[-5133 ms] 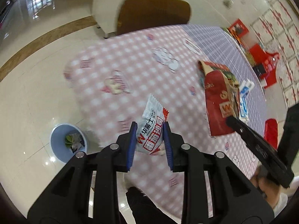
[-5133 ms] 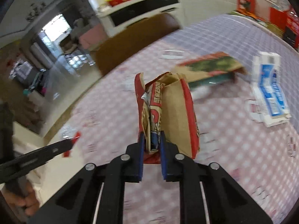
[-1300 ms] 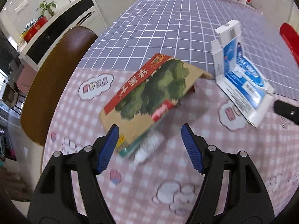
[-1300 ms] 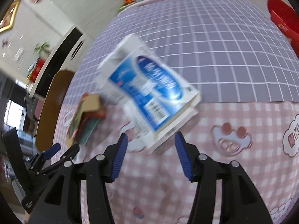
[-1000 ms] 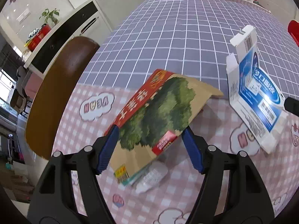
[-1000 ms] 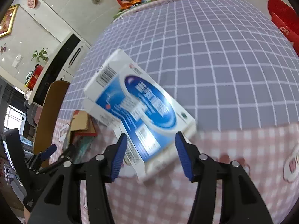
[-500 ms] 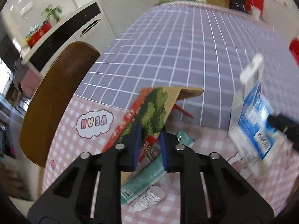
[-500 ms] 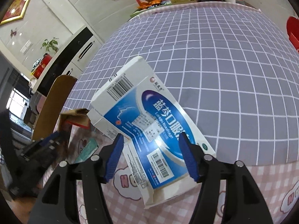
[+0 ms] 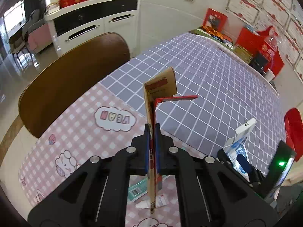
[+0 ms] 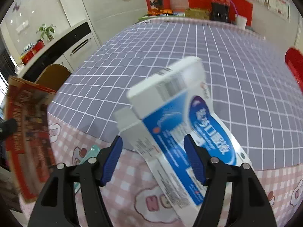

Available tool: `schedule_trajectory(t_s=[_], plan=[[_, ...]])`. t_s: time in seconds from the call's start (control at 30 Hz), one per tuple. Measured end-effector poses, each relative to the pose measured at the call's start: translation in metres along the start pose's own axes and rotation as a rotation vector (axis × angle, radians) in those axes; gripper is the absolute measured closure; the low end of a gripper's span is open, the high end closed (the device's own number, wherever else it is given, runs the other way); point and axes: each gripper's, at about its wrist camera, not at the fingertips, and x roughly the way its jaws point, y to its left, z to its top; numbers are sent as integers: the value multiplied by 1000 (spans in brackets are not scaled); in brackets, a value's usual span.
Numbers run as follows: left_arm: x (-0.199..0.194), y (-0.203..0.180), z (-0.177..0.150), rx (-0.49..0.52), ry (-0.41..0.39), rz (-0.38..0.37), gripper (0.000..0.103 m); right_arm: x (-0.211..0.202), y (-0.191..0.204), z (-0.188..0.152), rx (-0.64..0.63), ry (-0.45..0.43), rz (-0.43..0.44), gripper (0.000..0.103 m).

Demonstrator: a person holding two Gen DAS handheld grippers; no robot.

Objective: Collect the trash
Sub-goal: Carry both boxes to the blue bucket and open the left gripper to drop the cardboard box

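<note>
Brown cardboard, flattened and printed red on one side, stands edge-on between the pads of the left gripper, whose jaws are pressed together on the flattened carton; it hangs clear of the table, probably pinched by its thin edge so it can be carried off as one flat sheet. The right gripper has its jaws spread wide, and they have just been opening further; the blue-and-white box lies between them, with the left pad clear of it and contact at the right pad unclear through the blur. That box sits where the pink checked cloth meets the grey grid cloth, near the table's nearer edge, one end flap lifted, so the wide spread looks meant to straddle its broad face. The left wrist view alone shows what the carton had been covering: a teal tube and a small white bottle lying on the pink cloth below the grip, trash not yet collected. It also shows the brown chair back at the table's far-left edge. The right wrist view shows the carton's printed red face at its left border, which the left camera sees only as a thin line. No bin appears in either view.
</note>
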Motion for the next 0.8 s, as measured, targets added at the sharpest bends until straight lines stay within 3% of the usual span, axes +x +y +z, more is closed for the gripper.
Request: schedule_trajectory(t_s=[0.17, 0.27, 0.3, 0.37, 0.43, 0.53, 0.63, 0.8], plan=[[-1, 13, -3, -19, 0, 40, 98, 22, 22, -4, -49, -24, -163, 37], [2, 21, -5, -35, 4, 50, 98, 33, 19, -1, -30, -23, -214, 37], [2, 23, -5, -39, 5, 51, 98, 35, 16, 2, -19, -20, -206, 38], [2, 27, -7, -48, 9, 49, 98, 36, 8, 4, -9, -17, -189, 49], [0, 30, -8, -53, 6, 48, 98, 30, 3, 4, -14, -16, -167, 73], [-3, 34, -12, -62, 7, 43, 98, 13, -5, 2, -25, -24, -142, 89], [-7, 36, -15, -69, 8, 37, 98, -6, -1, 3, -67, -51, -118, 97], [-23, 45, -22, -82, 1, 30, 98, -43, 16, 4, -114, -87, -28, 100]])
